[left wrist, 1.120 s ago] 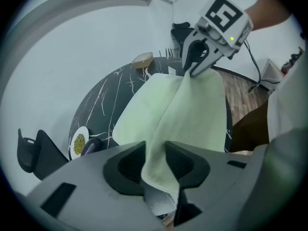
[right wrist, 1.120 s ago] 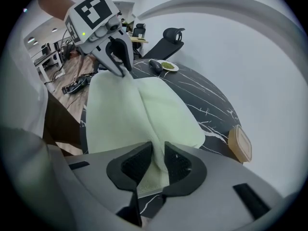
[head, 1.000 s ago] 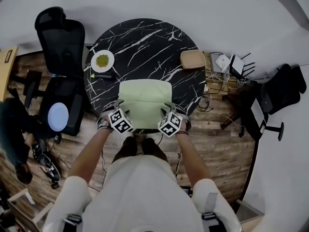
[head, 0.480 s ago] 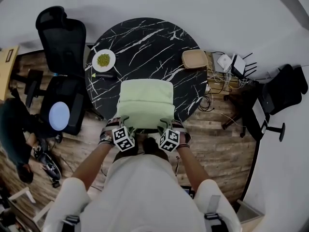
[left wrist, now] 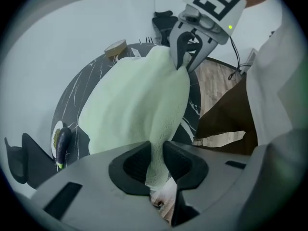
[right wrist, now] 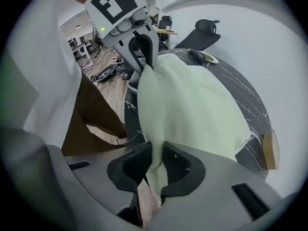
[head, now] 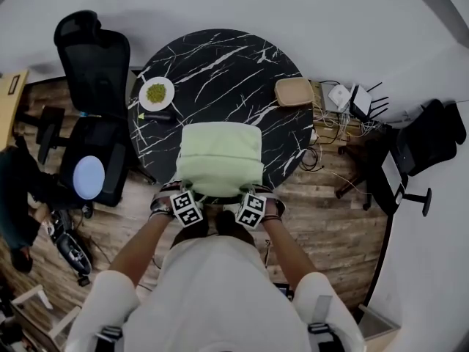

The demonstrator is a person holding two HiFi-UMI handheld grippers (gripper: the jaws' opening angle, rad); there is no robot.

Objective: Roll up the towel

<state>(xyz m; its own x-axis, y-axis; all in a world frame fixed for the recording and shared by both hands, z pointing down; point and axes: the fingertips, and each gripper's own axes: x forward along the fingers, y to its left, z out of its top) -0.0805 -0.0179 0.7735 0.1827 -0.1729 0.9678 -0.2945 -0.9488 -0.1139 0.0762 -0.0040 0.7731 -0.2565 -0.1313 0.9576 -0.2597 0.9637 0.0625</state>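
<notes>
A pale green towel lies on the near part of the round black marble table, its near edge hanging past the table's rim. My left gripper holds the near left corner, and its jaws have just been closing onto the cloth. My right gripper holds the near right corner, its jaws likewise just closed on the towel. Each gripper view shows the other gripper pinching the far end of that same edge.
A white plate of green food and a dark eggplant sit at the table's left. A tan tray rests at its right edge. Black office chairs stand left, cables and devices right.
Both grippers moved toward me from beside the towel's sides to its near edge and closed on its corners. The towel's near edge now sits a little further over the rim.
</notes>
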